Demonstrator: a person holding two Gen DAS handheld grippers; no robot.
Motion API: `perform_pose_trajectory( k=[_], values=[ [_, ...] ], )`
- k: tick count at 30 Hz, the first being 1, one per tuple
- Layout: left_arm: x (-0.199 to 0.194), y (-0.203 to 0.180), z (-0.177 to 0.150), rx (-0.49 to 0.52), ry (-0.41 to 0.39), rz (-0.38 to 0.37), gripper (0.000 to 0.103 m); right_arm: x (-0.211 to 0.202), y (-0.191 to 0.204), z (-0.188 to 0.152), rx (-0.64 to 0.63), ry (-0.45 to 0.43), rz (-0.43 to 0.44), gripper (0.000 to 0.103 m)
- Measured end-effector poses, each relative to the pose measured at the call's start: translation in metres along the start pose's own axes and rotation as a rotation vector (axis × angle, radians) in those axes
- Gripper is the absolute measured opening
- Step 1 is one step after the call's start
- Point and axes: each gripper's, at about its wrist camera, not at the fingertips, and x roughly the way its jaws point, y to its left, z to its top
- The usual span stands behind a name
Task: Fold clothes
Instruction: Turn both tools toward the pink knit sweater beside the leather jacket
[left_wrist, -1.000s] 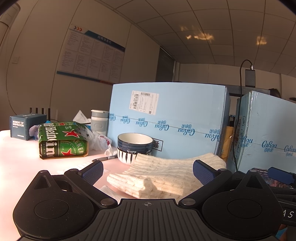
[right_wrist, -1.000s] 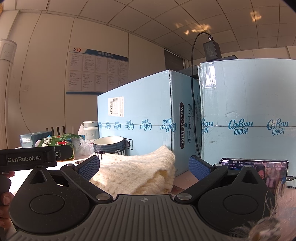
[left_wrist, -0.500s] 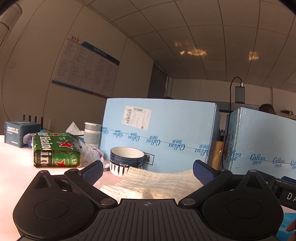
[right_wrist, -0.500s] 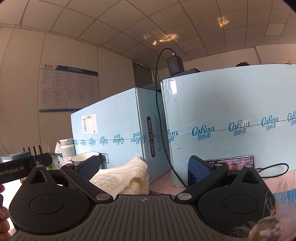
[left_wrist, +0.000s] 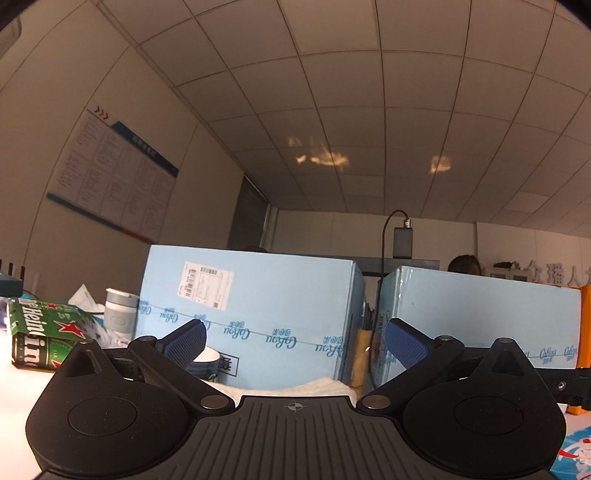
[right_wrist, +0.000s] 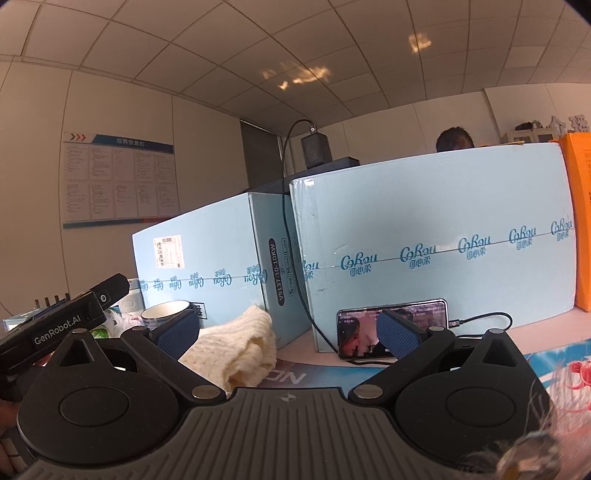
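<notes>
A folded cream knit garment lies on the table in front of the light-blue boxes. In the left wrist view only its top edge shows above the gripper body. My left gripper is open and empty, tilted upward, back from the garment. My right gripper is open and empty, with the garment just beyond its left finger. The left gripper's body also shows at the left of the right wrist view.
Two light-blue cardboard boxes stand behind the garment. A bowl, a green beer pack and a grey cup are at the left. A phone with a cable leans on the right box. An orange box is far right.
Both grippers have tilted upward and pulled back, so the garment has dropped low in both views. Both stay open and empty.
</notes>
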Motion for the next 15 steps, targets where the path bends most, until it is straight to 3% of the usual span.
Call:
perform_pose_trajectory(
  k=[5, 11, 15],
  values=[
    [-0.006, -0.006, 0.0, 0.021, -0.035, -0.06, 0.103, -0.039, -0.025, 0.007, 0.087, -0.028, -0.076, 0.103],
    [-0.026, -0.037, 0.008, 0.089, -0.031, -0.056, 0.103, -0.088, -0.055, 0.015, 0.106, -0.083, -0.158, 0.103],
    [-0.035, -0.068, 0.014, 0.071, -0.008, -0.18, 0.103, -0.119, -0.085, 0.02, 0.114, -0.125, -0.251, 0.103]
  ],
)
